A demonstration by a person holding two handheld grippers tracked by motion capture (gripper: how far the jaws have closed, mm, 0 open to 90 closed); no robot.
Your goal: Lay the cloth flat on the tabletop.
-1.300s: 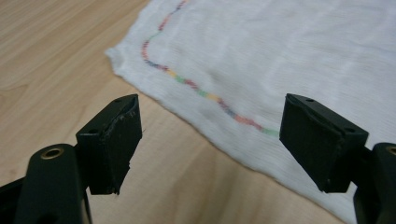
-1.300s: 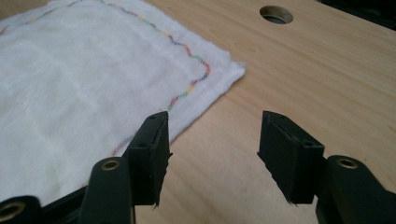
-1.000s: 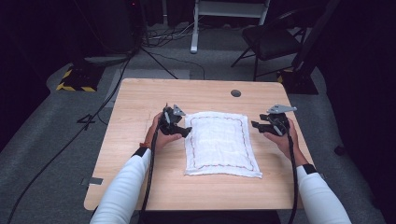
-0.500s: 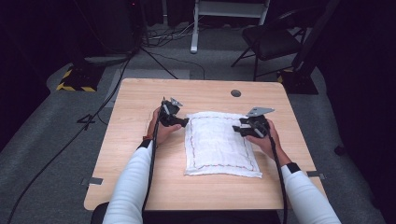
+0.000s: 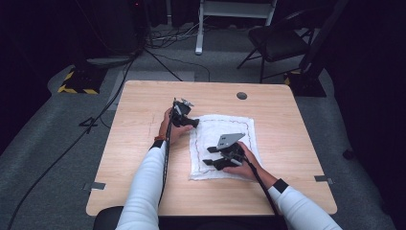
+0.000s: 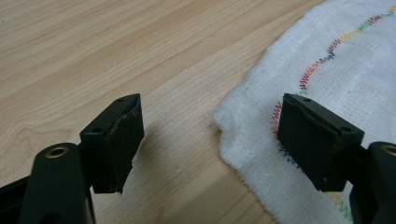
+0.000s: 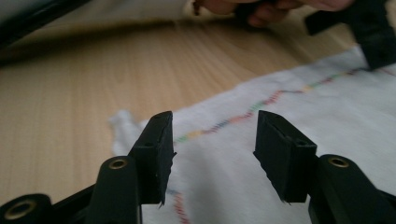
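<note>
A white cloth (image 5: 230, 136) with a coloured stitched border lies flat on the wooden table (image 5: 143, 143). My left gripper (image 5: 194, 123) is at the cloth's far left corner. In the left gripper view it (image 6: 210, 105) stands open, with the cloth's corner (image 6: 336, 70) between its jaws and nothing pinched. My right gripper (image 5: 208, 156) hovers over the near left part of the cloth and points left. In the right gripper view it (image 7: 214, 116) is open above the cloth (image 7: 289, 135), and the other gripper (image 7: 369, 32) shows at the top right.
A round cable hole (image 5: 242, 96) sits near the table's far edge. Beyond the table stand a black chair (image 5: 277, 40) and a white stand (image 5: 234, 9). Cables (image 5: 119, 81) run across the grey floor at the left.
My right gripper has swept from the cloth's far right corner leftward and nearer, across the cloth. The left gripper has shifted a little at the far left corner. The cloth lies unchanged.
</note>
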